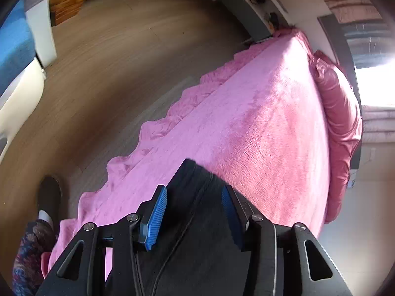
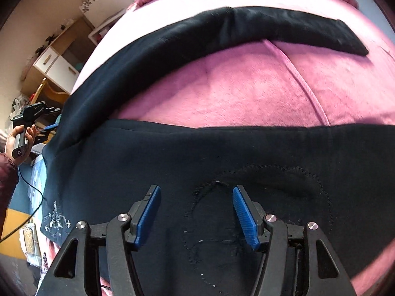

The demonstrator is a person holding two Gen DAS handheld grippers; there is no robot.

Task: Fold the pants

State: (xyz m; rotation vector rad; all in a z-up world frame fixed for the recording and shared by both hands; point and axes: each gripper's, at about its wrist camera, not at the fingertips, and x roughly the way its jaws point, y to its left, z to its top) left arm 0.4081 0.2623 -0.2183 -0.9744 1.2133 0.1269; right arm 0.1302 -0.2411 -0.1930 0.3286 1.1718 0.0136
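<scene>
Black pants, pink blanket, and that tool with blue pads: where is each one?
Black pants (image 2: 153,162): right wrist view, on the wide upper part.
Pink blanket (image 1: 259,113): left wrist view, on the bare bed top.
Right tool (image 2: 196,212): right wrist view, midway between its blue pads.

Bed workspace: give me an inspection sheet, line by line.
Surface: pink fleece blanket covering the bed, ruffled at the floor side.
Job's things: black pants spread flat, one leg stretched away across the blanket.
Clutter: nothing seen on the bed.
Grippers: left tool open over the pants; right tool open over a stitched pocket.
Cables: thin black cable trailing below the left hand.
Surroundings: wood floor, pink pillow, white cabinet.
</scene>
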